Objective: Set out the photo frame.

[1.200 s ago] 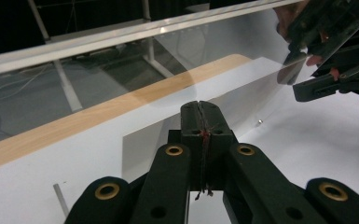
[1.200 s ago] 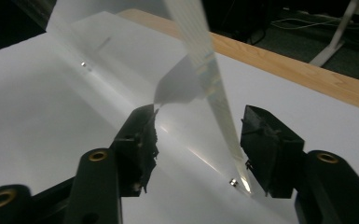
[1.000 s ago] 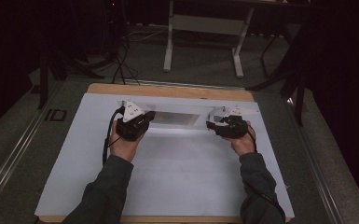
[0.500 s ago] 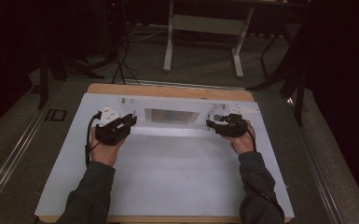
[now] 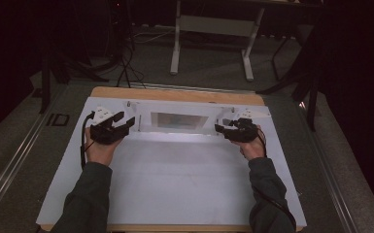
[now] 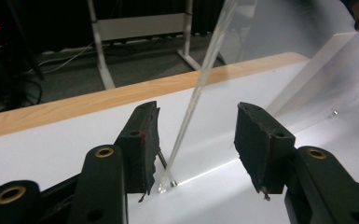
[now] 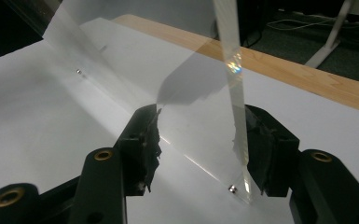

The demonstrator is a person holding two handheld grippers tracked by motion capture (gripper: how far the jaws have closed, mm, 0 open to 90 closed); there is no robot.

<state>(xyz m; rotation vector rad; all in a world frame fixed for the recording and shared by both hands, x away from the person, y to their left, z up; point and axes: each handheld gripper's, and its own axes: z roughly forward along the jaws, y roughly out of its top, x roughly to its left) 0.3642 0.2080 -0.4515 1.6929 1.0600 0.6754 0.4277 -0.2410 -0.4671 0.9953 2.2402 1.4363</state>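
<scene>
The left gripper (image 5: 125, 122) sits at the far left of the bench (image 5: 175, 194), its jaws spread wide after just opening. In the left gripper view, the thin edge of a clear panel (image 6: 200, 88) rises between the jaws, touching neither pad. The right gripper (image 5: 222, 130) sits at the far right of the bench, level with the left one. Its jaws stand apart too; in the right gripper view the panel's other end wall (image 7: 233, 88) stands just in front of the right jaw, but whether it touches the pad cannot be told. The clear panel (image 5: 177, 122) is a see-through acrylic piece that stands on edge across the far part of the white bench, between the two grippers. A wooden strip (image 5: 175, 94) runs along the far edge of the bench.
</scene>
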